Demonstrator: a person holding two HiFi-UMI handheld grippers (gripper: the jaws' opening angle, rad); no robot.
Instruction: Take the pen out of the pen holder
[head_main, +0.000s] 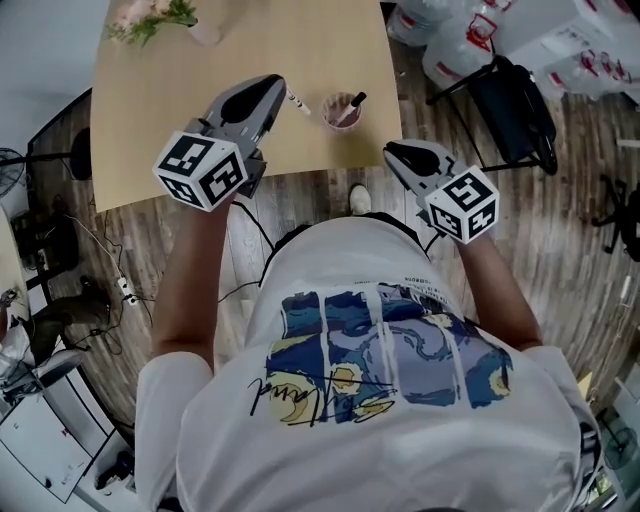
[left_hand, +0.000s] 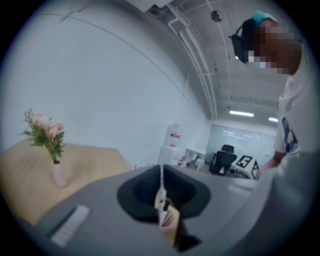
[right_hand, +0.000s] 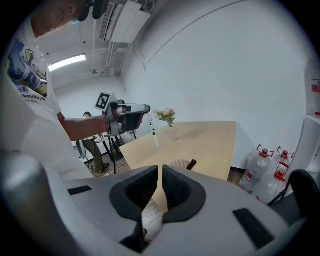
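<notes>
A pinkish pen holder (head_main: 341, 112) stands near the front edge of the wooden table (head_main: 180, 120), with a dark marker (head_main: 357, 100) leaning in it. My left gripper (head_main: 281, 86) hovers just left of the holder, shut on a white pen (head_main: 298, 103) that is clear of the cup. In the left gripper view the pen (left_hand: 161, 196) sits upright between the closed jaws. The right gripper view shows the left gripper (right_hand: 143, 114) holding the pen (right_hand: 153, 133) above the table, and the holder (right_hand: 179, 164) beyond my own jaws. My right gripper (head_main: 398, 150) is shut and empty, off the table's front right corner.
A small vase of pink flowers (head_main: 203, 31) stands at the table's far left. Large water bottles (head_main: 452, 52) and a black chair (head_main: 518, 100) are on the floor to the right. Cables and a power strip (head_main: 126, 290) lie on the floor at left.
</notes>
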